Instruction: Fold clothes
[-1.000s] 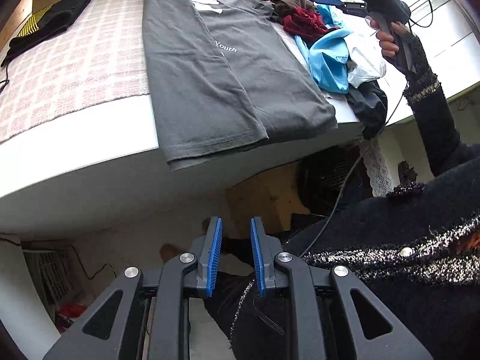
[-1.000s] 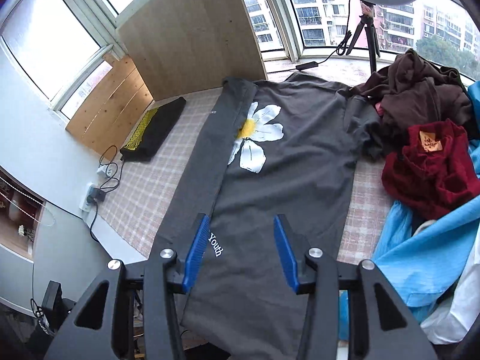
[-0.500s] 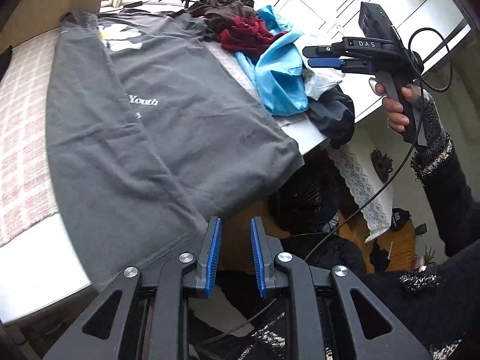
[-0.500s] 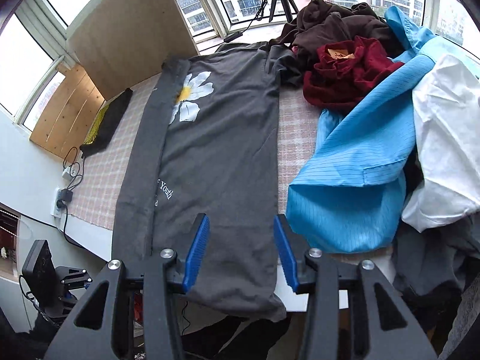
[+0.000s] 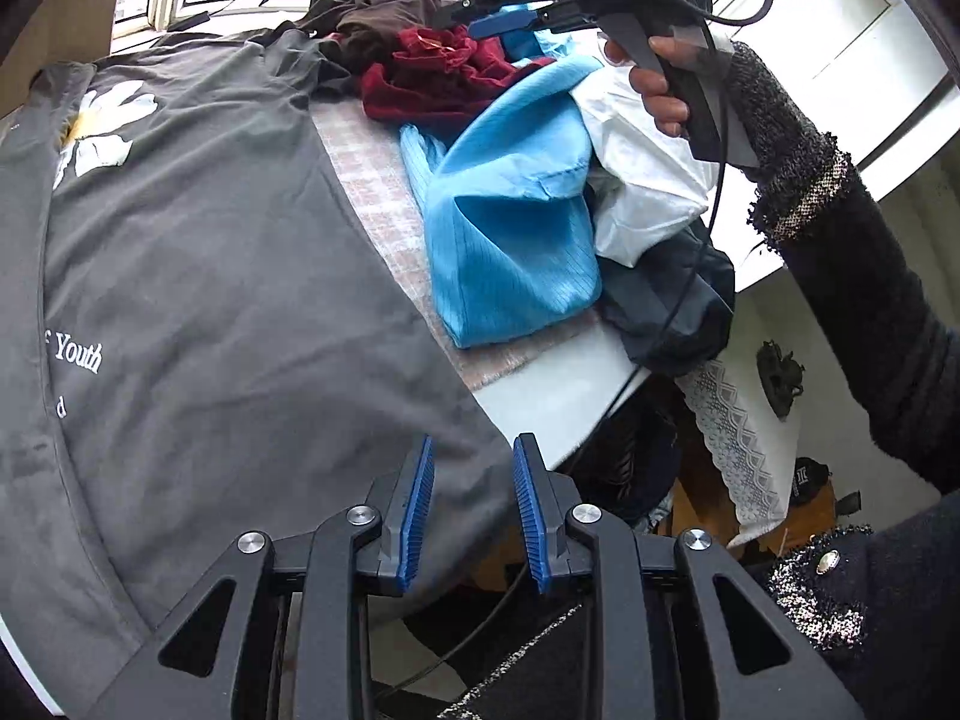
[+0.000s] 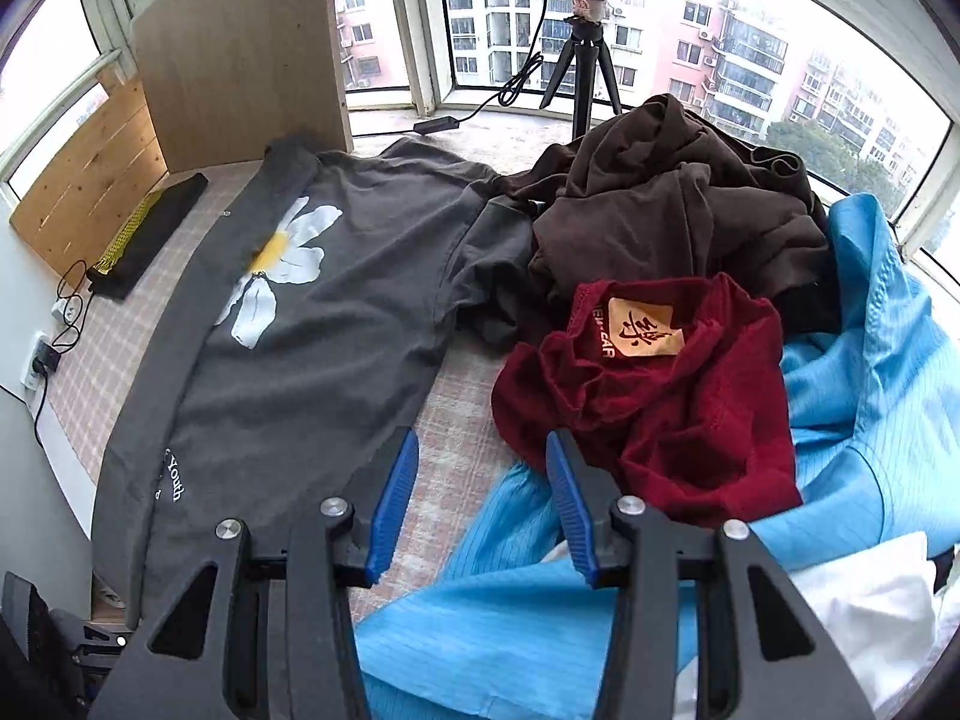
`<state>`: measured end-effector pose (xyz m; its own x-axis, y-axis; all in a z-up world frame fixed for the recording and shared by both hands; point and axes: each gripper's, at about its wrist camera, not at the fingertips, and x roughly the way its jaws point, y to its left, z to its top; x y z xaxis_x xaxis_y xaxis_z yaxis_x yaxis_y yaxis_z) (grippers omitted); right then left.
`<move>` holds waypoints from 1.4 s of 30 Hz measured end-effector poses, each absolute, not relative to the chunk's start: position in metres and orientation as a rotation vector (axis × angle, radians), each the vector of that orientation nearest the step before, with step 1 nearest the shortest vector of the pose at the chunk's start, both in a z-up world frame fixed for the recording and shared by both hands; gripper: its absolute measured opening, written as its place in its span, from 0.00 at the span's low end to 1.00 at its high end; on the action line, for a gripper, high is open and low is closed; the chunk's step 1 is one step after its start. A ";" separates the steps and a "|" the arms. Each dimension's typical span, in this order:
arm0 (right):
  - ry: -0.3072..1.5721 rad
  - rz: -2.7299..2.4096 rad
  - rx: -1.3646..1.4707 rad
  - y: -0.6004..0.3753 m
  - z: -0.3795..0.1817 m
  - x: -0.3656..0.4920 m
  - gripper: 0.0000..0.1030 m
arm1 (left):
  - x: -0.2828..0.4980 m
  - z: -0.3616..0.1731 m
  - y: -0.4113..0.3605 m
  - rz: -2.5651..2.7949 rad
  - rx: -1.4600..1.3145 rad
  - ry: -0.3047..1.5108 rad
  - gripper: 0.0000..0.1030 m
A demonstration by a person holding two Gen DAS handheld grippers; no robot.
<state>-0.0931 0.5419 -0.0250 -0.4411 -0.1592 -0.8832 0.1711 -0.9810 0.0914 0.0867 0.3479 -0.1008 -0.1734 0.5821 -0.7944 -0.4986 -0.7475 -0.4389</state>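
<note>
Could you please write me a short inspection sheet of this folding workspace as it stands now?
Surface: table under a checked cloth.
Job's things: grey T-shirt spread flat, left edge folded in, hem over the table edge.
Clutter: pile of brown, red, blue and white garments; folded black item.
Grippers: left gripper open, jaws just opening, over the shirt's hem corner; right gripper open, empty.
Cables: charger leads at a wall socket.
Surroundings: windows, ring light tripod, wooden boards.

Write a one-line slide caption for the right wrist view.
Open right gripper above a checked cloth, between a flat grey daisy T-shirt and heaped red, brown and blue clothes.
</note>
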 end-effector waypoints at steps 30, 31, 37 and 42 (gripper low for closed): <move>-0.211 -2.595 1.669 0.632 -0.105 -0.339 0.00 | -0.240 -0.136 0.489 2.098 -1.360 0.339 0.40; -0.204 -2.585 1.659 0.633 -0.104 -0.338 0.00 | -0.247 -0.144 0.491 2.103 -1.382 0.364 0.33; -0.254 -2.526 1.631 0.636 -0.093 -0.328 0.00 | -0.255 -0.134 0.394 2.274 -1.398 -0.088 0.00; -0.256 -2.415 1.523 0.608 -0.064 -0.317 0.37 | -0.238 -0.139 0.337 2.388 -1.498 -0.184 0.05</move>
<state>-0.3170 0.6082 -0.0637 -0.4089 -0.3219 -0.8539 0.1355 -0.9468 0.2920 -0.2382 0.3373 -0.1388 -0.4020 0.3306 -0.8539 -0.1960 -0.9420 -0.2725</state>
